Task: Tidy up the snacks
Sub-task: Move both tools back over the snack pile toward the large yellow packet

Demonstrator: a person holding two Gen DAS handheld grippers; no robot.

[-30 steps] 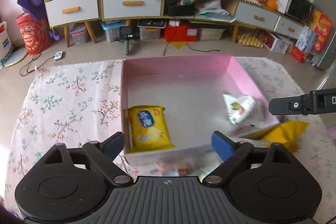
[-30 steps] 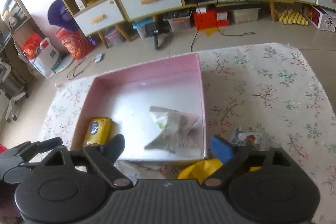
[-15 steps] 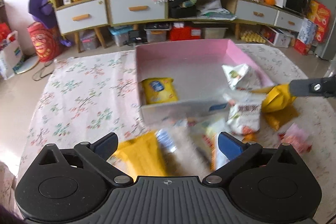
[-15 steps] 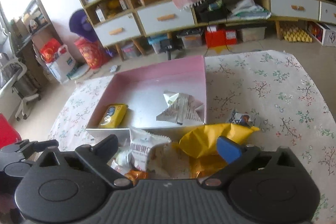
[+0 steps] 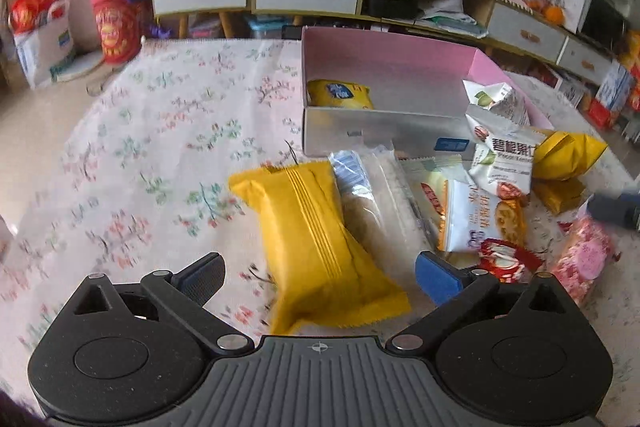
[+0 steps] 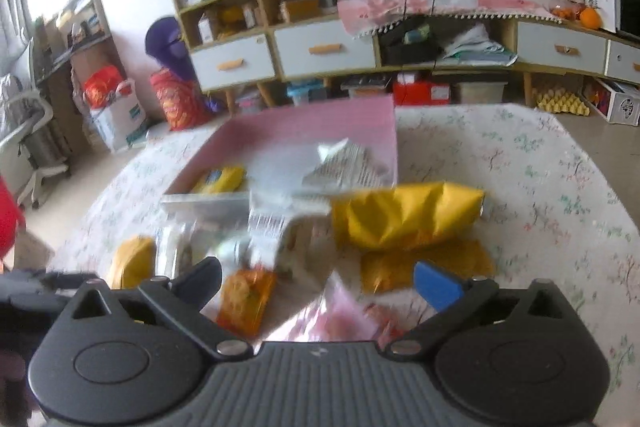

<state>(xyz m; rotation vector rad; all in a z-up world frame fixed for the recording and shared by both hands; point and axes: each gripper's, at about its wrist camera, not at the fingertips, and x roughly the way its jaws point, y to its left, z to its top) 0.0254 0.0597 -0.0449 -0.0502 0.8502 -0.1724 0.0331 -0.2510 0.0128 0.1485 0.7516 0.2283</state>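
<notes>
My left claw (image 5: 320, 277) gapes wide over the yellow packet (image 5: 320, 247) at lower centre, my right claw (image 6: 320, 283) equally wide above a blurred, seemingly pink wrapper (image 6: 336, 315).

Both tools pull back from the pink box (image 5: 384, 59) toward the near side of the surface (image 5: 160, 131), and the loose pile of snacks, hidden under them a second ago, now fills the foreground. The left tool (image 5: 320, 273) hangs over a long yellow packet (image 5: 316, 247), the right tool (image 6: 318, 281) over a pink wrapper (image 6: 340, 315) (badly blurred). Both tools' jaws have just been opening and stand wide, gripping nothing.
</notes>
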